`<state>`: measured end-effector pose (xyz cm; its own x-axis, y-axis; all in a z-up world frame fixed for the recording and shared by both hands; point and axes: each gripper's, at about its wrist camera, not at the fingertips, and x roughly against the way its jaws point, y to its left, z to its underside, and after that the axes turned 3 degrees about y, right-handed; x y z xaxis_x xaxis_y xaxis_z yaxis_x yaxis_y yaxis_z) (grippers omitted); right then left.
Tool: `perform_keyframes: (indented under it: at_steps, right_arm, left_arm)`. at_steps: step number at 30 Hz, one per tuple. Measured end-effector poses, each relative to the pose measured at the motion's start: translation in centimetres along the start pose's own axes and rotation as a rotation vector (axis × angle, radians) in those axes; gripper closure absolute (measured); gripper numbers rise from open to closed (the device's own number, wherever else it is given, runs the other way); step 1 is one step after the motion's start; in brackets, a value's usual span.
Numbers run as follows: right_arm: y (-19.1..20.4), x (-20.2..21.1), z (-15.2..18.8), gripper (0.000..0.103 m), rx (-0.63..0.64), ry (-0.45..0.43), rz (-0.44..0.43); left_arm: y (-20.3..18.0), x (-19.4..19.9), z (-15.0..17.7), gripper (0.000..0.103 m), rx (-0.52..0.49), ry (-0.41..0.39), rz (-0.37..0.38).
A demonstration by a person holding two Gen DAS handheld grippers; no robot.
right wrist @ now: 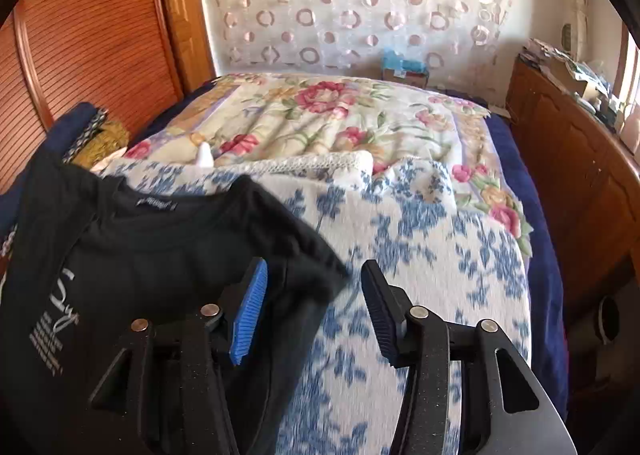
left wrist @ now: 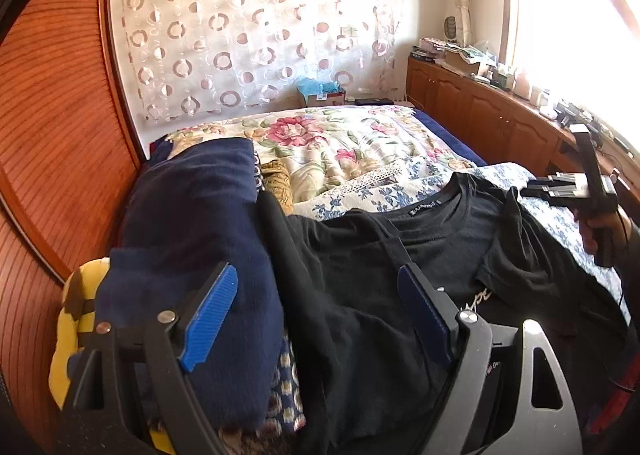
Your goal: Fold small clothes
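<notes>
A black T-shirt (left wrist: 400, 255) lies spread on the bed, collar and label toward the far side. In the right wrist view the T-shirt (right wrist: 160, 255) shows a white print at the lower left. My left gripper (left wrist: 316, 269) hangs open and wide above the shirt's left part, pads apart, nothing pinched. My right gripper (right wrist: 315, 263) stands open at the shirt's right sleeve; the blurred sleeve edge lies between the jaws, beside the left blue pad (right wrist: 250, 311), and the pads do not press it. In the left wrist view, a hand holds the right gripper (left wrist: 560, 187) over the shirt's right side.
A folded navy garment (left wrist: 192, 215) lies left of the shirt, with something yellow (left wrist: 68, 335) beyond it. A blue-and-white floral cover (right wrist: 420, 255) is under the shirt, and a rose quilt (left wrist: 340, 143) lies farther back. A wooden slatted door (left wrist: 52, 135) stands left, a cluttered cabinet (right wrist: 560, 155) right.
</notes>
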<state>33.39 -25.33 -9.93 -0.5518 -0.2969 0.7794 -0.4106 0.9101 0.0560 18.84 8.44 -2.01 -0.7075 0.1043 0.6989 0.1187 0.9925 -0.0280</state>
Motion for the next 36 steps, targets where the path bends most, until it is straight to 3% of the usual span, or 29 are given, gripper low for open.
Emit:
perform_keyframes:
  at_steps: [2,4,8,11,12,22,23,24,27,28,29,30,36]
  right_arm:
    - [-0.1,0.0,0.6,0.051,-0.008,0.015,-0.007]
    - [0.0,-0.4,1.2,0.051,0.001,0.040,-0.025]
    - [0.5,-1.2,1.8,0.051,0.016,0.064,-0.026]
    - [0.8,-1.8,1.8,0.051,0.019,0.071,-0.025]
    - [0.9,-2.0,1.8,0.051,0.020,0.073,-0.023]
    - [1.3,-4.1,-0.3,0.051,0.039,0.111,-0.009]
    - [1.3,-4.3,-0.5,0.051,0.042,0.112,-0.005]
    - [1.4,-4.5,-0.6,0.051,0.047,0.113,0.001]
    - [1.9,-4.8,-0.9,0.052,0.073,0.110,0.019]
    - [2.1,-4.8,-0.9,0.057,0.082,0.108,0.006]
    - [2.3,-4.8,-1.0,0.078,0.092,0.108,-0.021]
    - [2.6,-4.7,-1.0,0.091,0.101,0.109,-0.040]
    - [4.3,-1.3,-0.5,0.096,0.111,0.004,-0.035]
  left_arm:
    - [0.5,-1.1,-0.7,0.030,0.012,0.010,0.027]
    - [0.7,-2.1,-1.4,0.040,0.006,0.035,0.002]
    - [1.0,-4.4,-3.0,0.046,-0.025,0.080,-0.052]
    - [1.4,-5.9,-3.7,0.063,-0.036,0.115,-0.093]
    - [1.5,-6.2,-3.8,0.075,-0.038,0.115,-0.102]
    - [1.6,-7.3,-4.1,0.078,-0.068,0.140,-0.129]
    - [1.5,-7.3,-4.1,0.080,-0.081,0.137,-0.131]
    - [1.3,-7.3,-4.1,0.099,-0.092,0.135,-0.131]
    - [0.6,-6.5,-3.8,0.102,-0.120,0.086,-0.130]
    - [0.4,-6.1,-3.7,0.102,-0.126,0.071,-0.124]
    - [-0.1,-5.4,-3.5,0.102,-0.132,0.047,-0.120]
    - [-0.5,-4.8,-3.3,0.102,-0.137,0.025,-0.112]
    - [-2.4,0.3,-2.1,0.102,-0.130,-0.070,-0.030]
